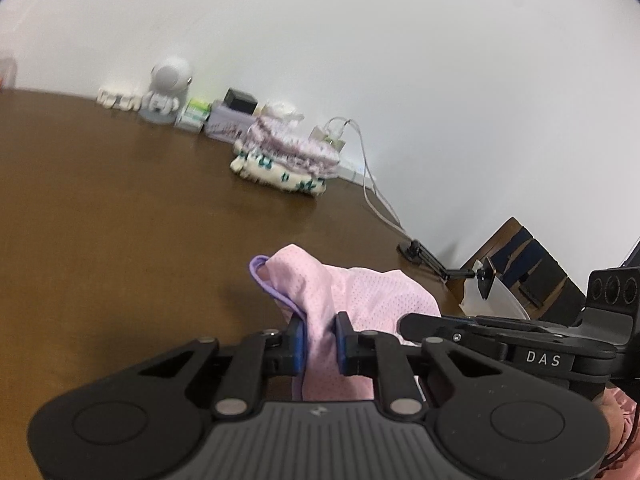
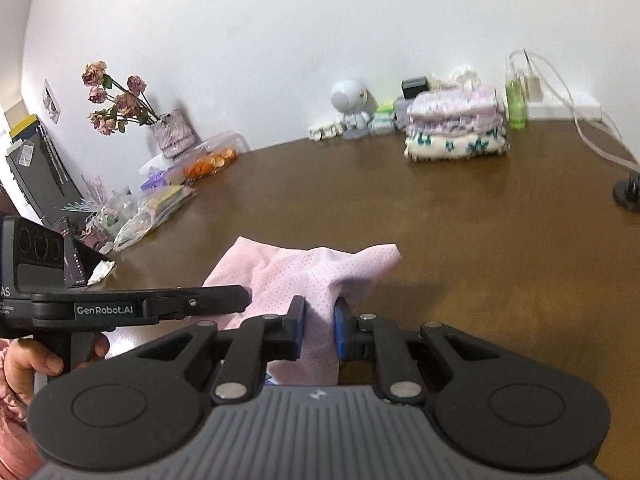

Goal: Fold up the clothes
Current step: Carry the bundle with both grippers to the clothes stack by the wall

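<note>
A pink mesh garment (image 1: 360, 292) with a purple trim edge is held above the brown table (image 1: 120, 200). My left gripper (image 1: 320, 344) is shut on a bunch of this pink fabric between its blue pads. My right gripper (image 2: 320, 332) is shut on another part of the same pink garment (image 2: 304, 272). The two grippers are close side by side: the right gripper shows at the right of the left wrist view (image 1: 520, 344), and the left gripper shows at the left of the right wrist view (image 2: 140, 308). A stack of folded clothes (image 2: 456, 128) lies at the back of the table.
Along the wall stand a white robot figurine (image 2: 352, 104), small boxes, a green bottle (image 2: 516, 100) and a charger with white cables (image 2: 580, 120). A vase of dried roses (image 2: 172, 132) and plastic bags (image 2: 160, 204) sit at the left. A black stand base (image 2: 628, 192) sits at the right.
</note>
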Tool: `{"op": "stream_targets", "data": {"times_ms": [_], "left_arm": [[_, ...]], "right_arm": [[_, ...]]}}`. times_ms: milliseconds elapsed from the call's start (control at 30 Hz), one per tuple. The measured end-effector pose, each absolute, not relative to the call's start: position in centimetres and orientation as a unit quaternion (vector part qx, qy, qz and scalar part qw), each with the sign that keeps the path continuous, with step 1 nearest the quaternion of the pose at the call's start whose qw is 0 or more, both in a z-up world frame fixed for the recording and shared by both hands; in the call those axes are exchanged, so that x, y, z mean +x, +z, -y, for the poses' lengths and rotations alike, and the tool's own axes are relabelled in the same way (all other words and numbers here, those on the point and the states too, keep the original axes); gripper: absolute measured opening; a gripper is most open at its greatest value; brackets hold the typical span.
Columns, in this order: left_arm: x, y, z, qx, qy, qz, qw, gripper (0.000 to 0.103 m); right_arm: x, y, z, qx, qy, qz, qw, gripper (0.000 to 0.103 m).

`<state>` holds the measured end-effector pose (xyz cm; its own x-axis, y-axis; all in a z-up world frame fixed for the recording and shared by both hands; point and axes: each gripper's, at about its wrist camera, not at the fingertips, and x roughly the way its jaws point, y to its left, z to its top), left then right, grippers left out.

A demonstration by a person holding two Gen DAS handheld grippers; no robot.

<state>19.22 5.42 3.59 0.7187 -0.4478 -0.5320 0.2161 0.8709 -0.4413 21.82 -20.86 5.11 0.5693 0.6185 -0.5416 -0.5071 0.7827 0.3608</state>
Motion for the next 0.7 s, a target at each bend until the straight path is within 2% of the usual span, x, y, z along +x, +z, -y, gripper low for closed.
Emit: {"op": "stream_targets", "data": {"times_ms": [333, 700], "left_arm": [[26.9, 8.8, -4.6, -0.145, -0.198, -0.290, 0.925, 0.014], [41.7, 12.0, -1.5, -0.157, -0.198, -0.276, 0.927, 0.014]], "right_arm": [[28.2, 11.5, 20.9, 0.067, 0.311, -0.287, 0.904, 0.014], [41.8, 15.0, 21.9, 0.077, 0.283, -0.262, 0.919, 0.014]]}}
